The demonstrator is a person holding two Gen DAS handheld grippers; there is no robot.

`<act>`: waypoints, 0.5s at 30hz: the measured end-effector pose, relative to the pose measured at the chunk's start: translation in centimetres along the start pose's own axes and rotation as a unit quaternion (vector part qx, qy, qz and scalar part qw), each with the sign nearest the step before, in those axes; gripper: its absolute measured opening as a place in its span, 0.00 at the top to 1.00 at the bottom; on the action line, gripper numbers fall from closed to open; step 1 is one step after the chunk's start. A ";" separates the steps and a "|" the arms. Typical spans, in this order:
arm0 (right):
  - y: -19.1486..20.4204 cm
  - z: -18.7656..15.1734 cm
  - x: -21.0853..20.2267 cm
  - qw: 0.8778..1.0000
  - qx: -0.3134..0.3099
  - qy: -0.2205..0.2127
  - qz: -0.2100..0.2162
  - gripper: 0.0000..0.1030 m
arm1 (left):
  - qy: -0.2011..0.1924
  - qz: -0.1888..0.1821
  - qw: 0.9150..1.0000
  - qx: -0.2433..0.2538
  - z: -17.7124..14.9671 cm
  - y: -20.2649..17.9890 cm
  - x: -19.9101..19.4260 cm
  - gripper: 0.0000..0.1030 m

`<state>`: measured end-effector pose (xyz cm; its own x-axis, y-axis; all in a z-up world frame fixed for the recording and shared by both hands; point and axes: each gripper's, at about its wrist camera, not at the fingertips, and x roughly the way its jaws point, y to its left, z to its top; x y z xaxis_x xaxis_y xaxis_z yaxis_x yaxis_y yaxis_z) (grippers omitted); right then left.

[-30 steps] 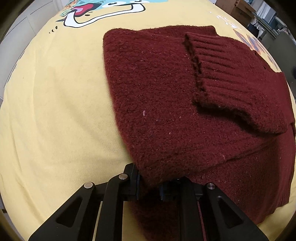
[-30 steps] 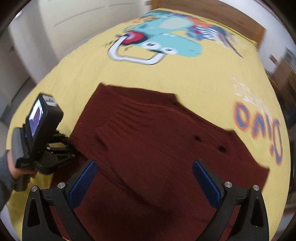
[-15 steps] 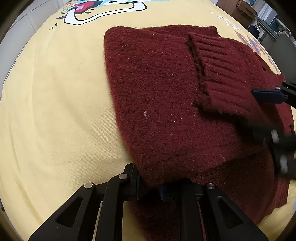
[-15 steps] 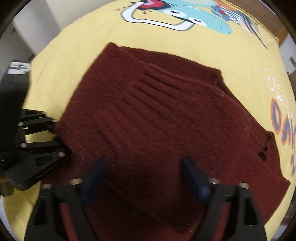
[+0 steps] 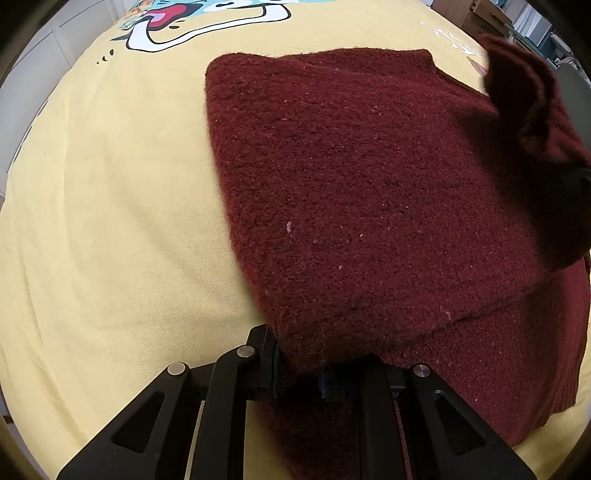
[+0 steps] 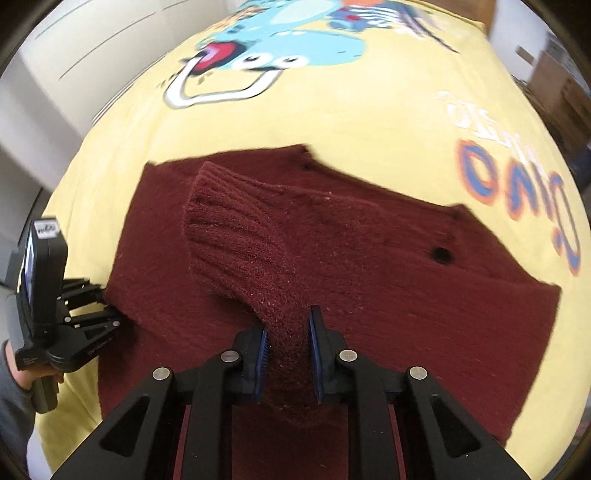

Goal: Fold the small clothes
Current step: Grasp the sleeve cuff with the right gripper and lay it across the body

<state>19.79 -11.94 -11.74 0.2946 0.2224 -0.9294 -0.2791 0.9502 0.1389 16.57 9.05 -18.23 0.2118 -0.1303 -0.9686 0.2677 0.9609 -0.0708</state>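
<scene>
A dark red knitted sweater (image 5: pixel 362 192) lies partly folded on a yellow printed cloth (image 5: pixel 110 221). My left gripper (image 5: pixel 297 373) is shut on the sweater's near left corner and holds it low against the cloth. My right gripper (image 6: pixel 286 350) is shut on the ribbed sleeve (image 6: pixel 240 243) and holds it lifted above the sweater body (image 6: pixel 424 280). In the left wrist view the lifted sleeve (image 5: pixel 532 110) hangs at the right edge. The left gripper also shows in the right wrist view (image 6: pixel 99 314) at the sweater's left edge.
The yellow cloth (image 6: pixel 351 122) carries a blue cartoon print (image 6: pixel 280 51) at the far side and orange-blue lettering (image 6: pixel 517 192) on the right. Wooden furniture (image 5: pixel 480 14) stands beyond the far right edge. White cabinet fronts (image 6: pixel 74 55) are at the left.
My right gripper came down onto the sleeve lying across the sweater, shut on it and lifted it up and to the right. The left gripper has stayed shut on the corner.
</scene>
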 end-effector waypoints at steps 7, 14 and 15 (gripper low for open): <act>-4.9 -2.2 -2.0 0.998 0.060 -0.013 -0.003 0.81 | 0.001 0.004 1.000 0.000 0.0 0.1 -0.2 0.87; -8.1 -4.8 -0.2 0.995 0.103 0.008 0.001 0.81 | 0.000 0.011 1.000 0.002 -0.5 -0.7 -0.2 0.87; -8.4 -5.3 0.1 0.994 0.109 0.011 0.004 0.81 | 0.001 0.012 1.000 0.003 -0.6 -0.8 -0.2 0.87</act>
<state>17.36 -21.08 -14.84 0.2720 0.2274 -0.9350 -0.0758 0.9737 0.2147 15.76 8.47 -18.16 0.2165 -0.1071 -0.9704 0.2678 0.9624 -0.0465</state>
